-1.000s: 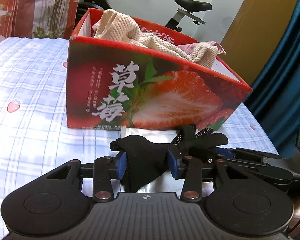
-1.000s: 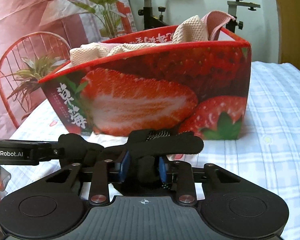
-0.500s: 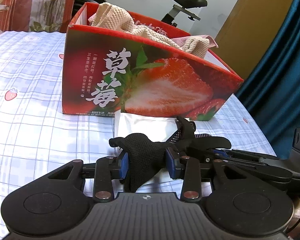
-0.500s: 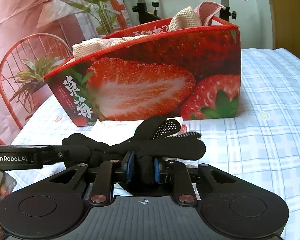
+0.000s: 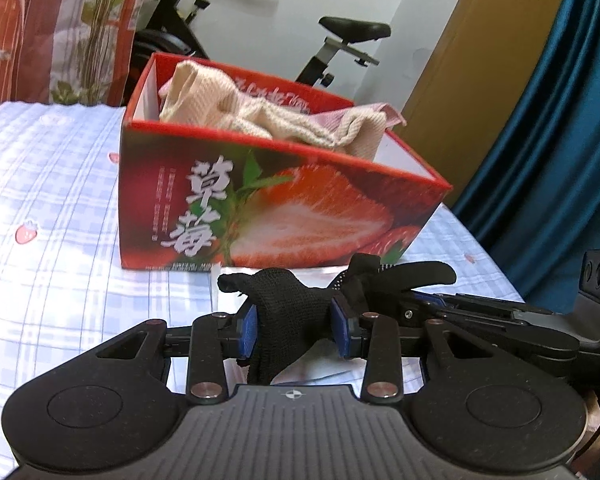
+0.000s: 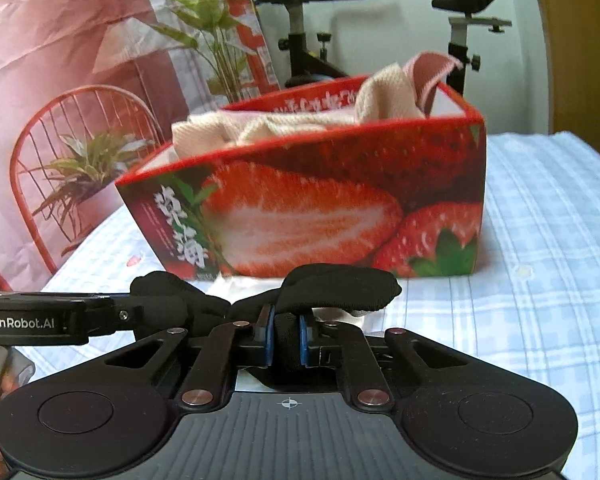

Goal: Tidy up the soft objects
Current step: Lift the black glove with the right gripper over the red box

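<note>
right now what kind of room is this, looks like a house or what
Most likely a room in a home, perhaps a bedroom or spare room: an exercise bike stands by the wall, teal curtains hang at the side, and the strawberry box sits on a strawberry-print checked sheet.

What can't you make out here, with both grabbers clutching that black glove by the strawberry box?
- Strawberry box floor: both views, hidden by its walls and the beige cloth.
- Black glove underside: left view, behind the left gripper.
- Glove's pinched part: right view, buried in the right gripper.
- Box's small print: blurred.
</note>
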A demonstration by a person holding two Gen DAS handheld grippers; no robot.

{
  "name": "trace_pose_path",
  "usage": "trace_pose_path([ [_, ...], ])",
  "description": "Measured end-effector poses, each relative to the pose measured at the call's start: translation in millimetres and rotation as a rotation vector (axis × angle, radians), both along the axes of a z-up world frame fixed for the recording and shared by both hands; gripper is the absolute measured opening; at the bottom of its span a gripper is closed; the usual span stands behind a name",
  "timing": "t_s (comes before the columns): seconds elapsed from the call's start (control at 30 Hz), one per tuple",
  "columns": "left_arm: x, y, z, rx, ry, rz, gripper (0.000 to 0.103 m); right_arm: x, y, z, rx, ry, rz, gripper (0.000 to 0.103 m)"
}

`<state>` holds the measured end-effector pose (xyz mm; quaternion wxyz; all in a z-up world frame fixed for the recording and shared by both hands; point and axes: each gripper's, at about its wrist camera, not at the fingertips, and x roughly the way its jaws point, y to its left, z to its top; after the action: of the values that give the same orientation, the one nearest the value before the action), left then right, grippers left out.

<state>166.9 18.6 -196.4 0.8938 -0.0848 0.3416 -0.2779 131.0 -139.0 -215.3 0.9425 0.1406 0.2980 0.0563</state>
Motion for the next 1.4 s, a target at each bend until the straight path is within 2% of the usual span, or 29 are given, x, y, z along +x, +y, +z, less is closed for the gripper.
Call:
trace_pose_path([
  [0.27,-5,2,18,-0.016,-0.045,-0.010,0.040,-7,-1,19,-0.012,-0.065,-0.001,0.011],
  [0.47,0,5,46,-0.030,-0.108,-0.028,0.040,-2,-4,50,-0.038,-0.142,-0.004,0.011],
  [0.7,24,6,79,-0.070,-0.155,0.011,0.040,21,-8,94,-0.047,-0.227,0.021,0.011],
  [0.87,49,2,91,-0.057,-0.163,0.026,0.040,49,-12,112,-0.064,-0.236,0.036,0.011],
  [1.1,101,-11,88,-0.001,-0.058,-0.009,0.040,95,-19,109,-0.116,-0.135,0.058,0.011],
  [1.23,128,-22,78,0.049,0.020,-0.035,0.040,123,-29,97,-0.110,-0.032,0.066,0.011],
  [1.33,148,-36,68,0.135,0.086,-0.062,0.040,147,-37,84,-0.114,0.066,0.081,0.011],
  [1.4,159,-41,61,0.165,0.118,-0.069,0.040,162,-41,74,-0.121,0.131,0.090,0.011],
])
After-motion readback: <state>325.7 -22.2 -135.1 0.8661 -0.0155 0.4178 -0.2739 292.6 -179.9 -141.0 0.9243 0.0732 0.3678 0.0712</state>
